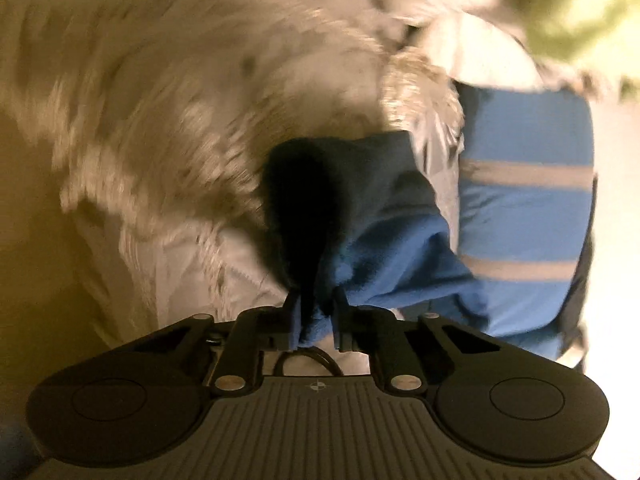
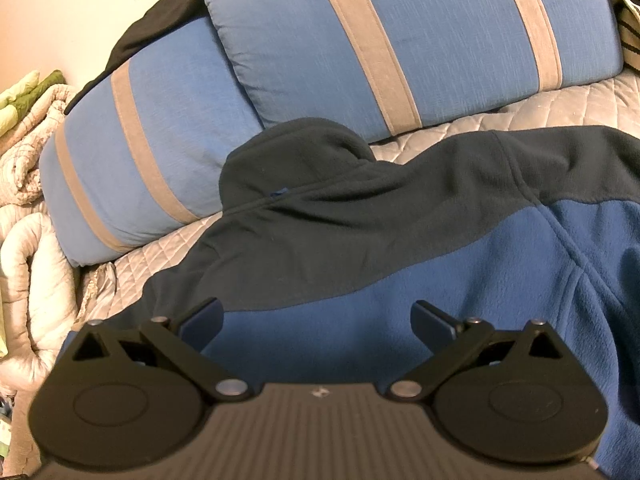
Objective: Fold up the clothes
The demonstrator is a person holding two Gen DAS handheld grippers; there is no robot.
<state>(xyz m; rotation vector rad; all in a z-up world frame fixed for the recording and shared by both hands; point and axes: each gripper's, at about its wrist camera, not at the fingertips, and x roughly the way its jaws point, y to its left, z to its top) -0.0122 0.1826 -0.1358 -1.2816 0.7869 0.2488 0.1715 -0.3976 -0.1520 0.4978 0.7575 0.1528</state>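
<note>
Left gripper clamped tight on bunched blue fleece jacket, fabric lifted, view pretty blurry. Right gripper spread wide, holding nothing, hovering low over jacket lying on quilted bed. Collar end near two blue striped pillows. Rumpled white comforter at left.

A bed with a quilted grey cover carries two blue pillows with tan stripes, backed by a pale wall; rumpled cream bedding lies alongside.
</note>
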